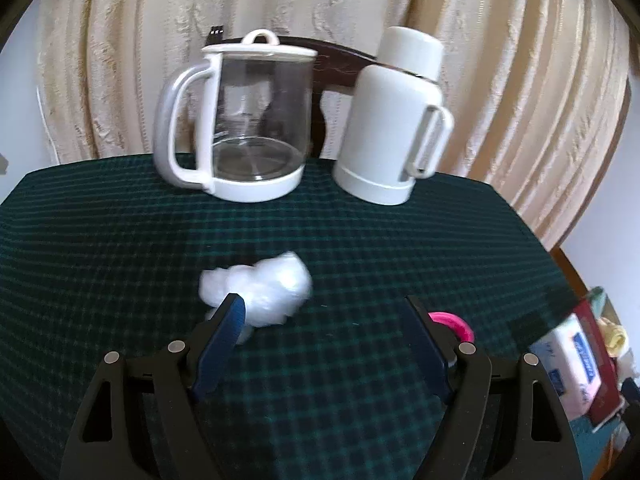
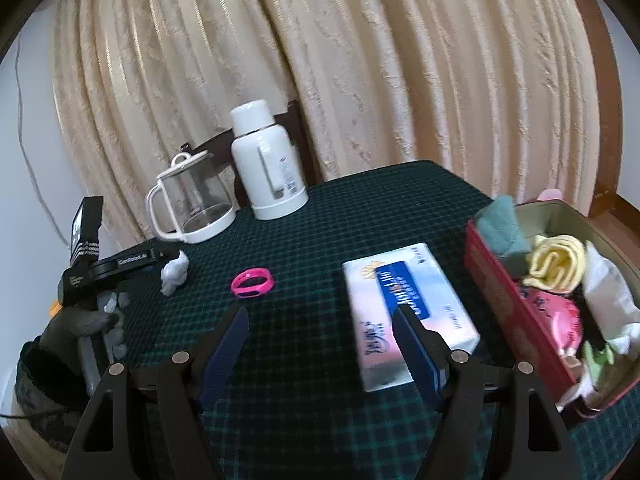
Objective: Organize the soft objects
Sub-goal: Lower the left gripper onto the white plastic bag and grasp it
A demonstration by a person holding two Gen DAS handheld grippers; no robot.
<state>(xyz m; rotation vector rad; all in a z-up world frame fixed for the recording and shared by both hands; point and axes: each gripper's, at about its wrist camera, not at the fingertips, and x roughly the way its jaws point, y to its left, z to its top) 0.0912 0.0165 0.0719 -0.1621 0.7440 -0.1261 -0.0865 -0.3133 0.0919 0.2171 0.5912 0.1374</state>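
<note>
Crumpled plastic bag (image 1: 260,294) lies on the desk (image 1: 100,240) just past the left gripper (image 1: 322,306), fingers released w/ nothing held; prob. featherlight, squashy & slippery, so pinch the bulky middle; right gripper (image 2: 320,314) also spread, near the tissue pack (image 2: 408,312).

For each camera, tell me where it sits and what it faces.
Left wrist: on the left gripper, open, low over the table, facing the white wad, glass jug and flask.
Right wrist: on the right gripper, open, facing the tissue pack and red box.
Shared: jug, flask, pink band.
</note>
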